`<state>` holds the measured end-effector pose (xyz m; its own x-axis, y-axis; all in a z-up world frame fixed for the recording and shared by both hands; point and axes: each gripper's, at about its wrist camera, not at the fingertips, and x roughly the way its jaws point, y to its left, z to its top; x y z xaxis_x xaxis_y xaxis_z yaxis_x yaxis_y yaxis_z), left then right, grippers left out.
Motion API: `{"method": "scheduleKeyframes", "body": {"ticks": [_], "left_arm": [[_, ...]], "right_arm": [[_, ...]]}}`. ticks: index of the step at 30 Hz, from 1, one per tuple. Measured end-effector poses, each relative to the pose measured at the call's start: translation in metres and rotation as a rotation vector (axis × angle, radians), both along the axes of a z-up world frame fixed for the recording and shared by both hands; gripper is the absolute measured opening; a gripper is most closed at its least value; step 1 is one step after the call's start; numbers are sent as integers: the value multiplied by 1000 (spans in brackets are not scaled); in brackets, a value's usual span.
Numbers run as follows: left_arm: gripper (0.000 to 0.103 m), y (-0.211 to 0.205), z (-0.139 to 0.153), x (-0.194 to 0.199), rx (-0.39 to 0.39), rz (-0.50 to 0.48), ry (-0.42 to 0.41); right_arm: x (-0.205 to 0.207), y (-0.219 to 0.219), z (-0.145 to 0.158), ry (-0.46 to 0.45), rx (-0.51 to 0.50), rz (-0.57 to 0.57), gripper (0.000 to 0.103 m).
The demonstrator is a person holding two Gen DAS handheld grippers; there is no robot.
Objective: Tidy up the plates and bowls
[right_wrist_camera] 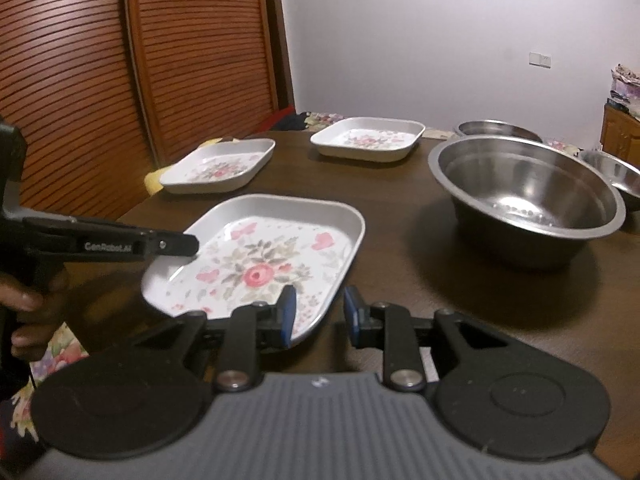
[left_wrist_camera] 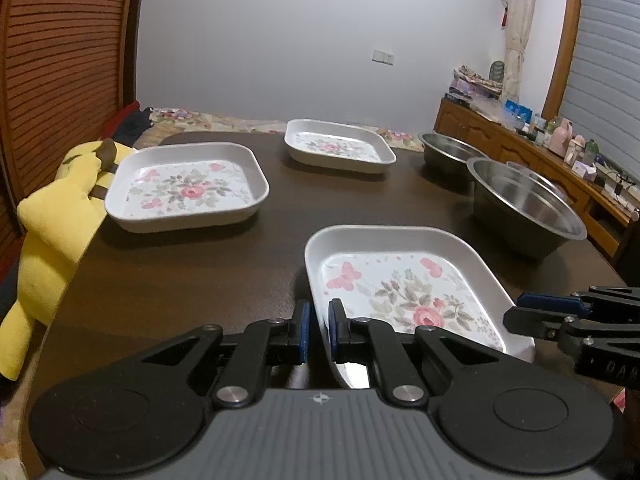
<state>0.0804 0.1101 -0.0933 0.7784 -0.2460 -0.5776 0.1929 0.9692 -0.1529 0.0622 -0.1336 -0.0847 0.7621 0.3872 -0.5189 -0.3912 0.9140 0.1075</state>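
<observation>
White floral square plate (left_wrist_camera: pixel 404 292) is pinched at its rim by the left tool (left_wrist_camera: pixel 318 330); the right tool (right_wrist_camera: pixel 320 312) (jaws parted) straddles the opposite rim unclamped, so tilting off the dark wooden surface (left_wrist_camera: pixel 192 272) is risked.

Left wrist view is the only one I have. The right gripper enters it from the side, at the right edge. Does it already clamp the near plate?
Observer: Not yet, it seems. The right gripper straddles the rim of the near plate, one finger inside and one outside, with a gap showing.
Operator: Is anything lying in the big bowl?
Observer: No. The right wrist view looks down into the big bowl, and nothing lies in it.
Operator: I see two bowls clearly. Is there a third?
Observer: Yes. A small bowl stands just right of the big one, and the far bowl behind it.
</observation>
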Motion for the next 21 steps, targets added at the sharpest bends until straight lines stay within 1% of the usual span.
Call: {"method": "scheduleKeyframes", "body": {"ticks": [6,11,13,15,17,18,19,21], "left_arm": [[11,3,16,2,10,1,-32],[15,10,31,12,35,4,-60],[18,16,36,20,49,11,-73],[25,23,39,29,52,18,-77],[28,31,41,39,56,26,-77],[30,36,42,44,60,28,-76],[31,40,43,49,62,30,-77],[34,50,44,58,70,33,-80]], "right_arm": [[5,-9,15,-27,31,-5,28],[17,-7,38,-66,42,22,29],[25,-4,45,-74,49,34,32],[34,1,53,-74,53,52,33],[44,8,60,-72,55,75,33],[48,13,63,-73,57,85,34],[53,18,65,-71,58,92,39],[65,29,69,-59,65,108,41]]}}
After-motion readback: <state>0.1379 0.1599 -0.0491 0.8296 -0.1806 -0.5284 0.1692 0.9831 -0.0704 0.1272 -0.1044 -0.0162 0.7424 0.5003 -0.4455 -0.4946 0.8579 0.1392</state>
